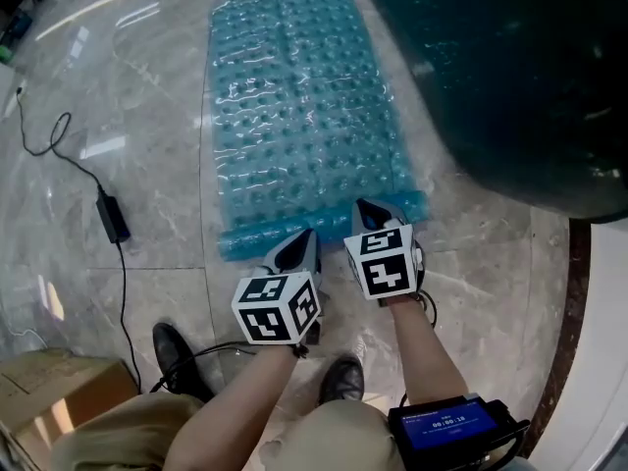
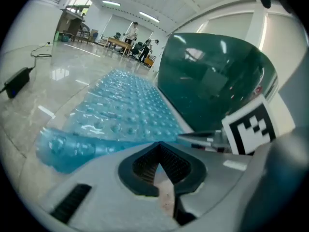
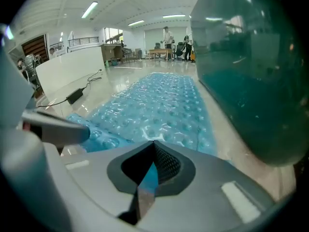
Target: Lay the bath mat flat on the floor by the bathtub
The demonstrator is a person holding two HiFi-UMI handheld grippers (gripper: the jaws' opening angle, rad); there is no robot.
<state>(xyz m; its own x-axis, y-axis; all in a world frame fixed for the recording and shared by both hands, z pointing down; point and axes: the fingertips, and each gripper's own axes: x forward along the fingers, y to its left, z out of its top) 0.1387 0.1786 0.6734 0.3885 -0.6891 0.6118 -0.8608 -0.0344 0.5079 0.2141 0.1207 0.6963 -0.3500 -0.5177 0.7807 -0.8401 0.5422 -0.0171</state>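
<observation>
The translucent blue bath mat (image 1: 299, 106) with raised bumps lies spread on the marble floor, its long right side along the dark green bathtub (image 1: 510, 77). Its near edge is curled up in a small roll. My left gripper (image 1: 302, 238) is shut, its tips at that rolled edge; in the left gripper view the gripper (image 2: 159, 163) shows bare floor through its slit, with the mat (image 2: 125, 110) ahead. My right gripper (image 1: 371, 209) is shut over the mat's near right corner. Its own view shows the gripper (image 3: 153, 164) with blue behind the slit and no fold between the pads.
A black power adapter (image 1: 113, 216) with its cable lies on the floor to the left. A cardboard box (image 1: 49, 391) stands at the lower left. The person's black shoes (image 1: 177, 356) are just behind the grippers. People and tables (image 2: 137, 37) are far across the hall.
</observation>
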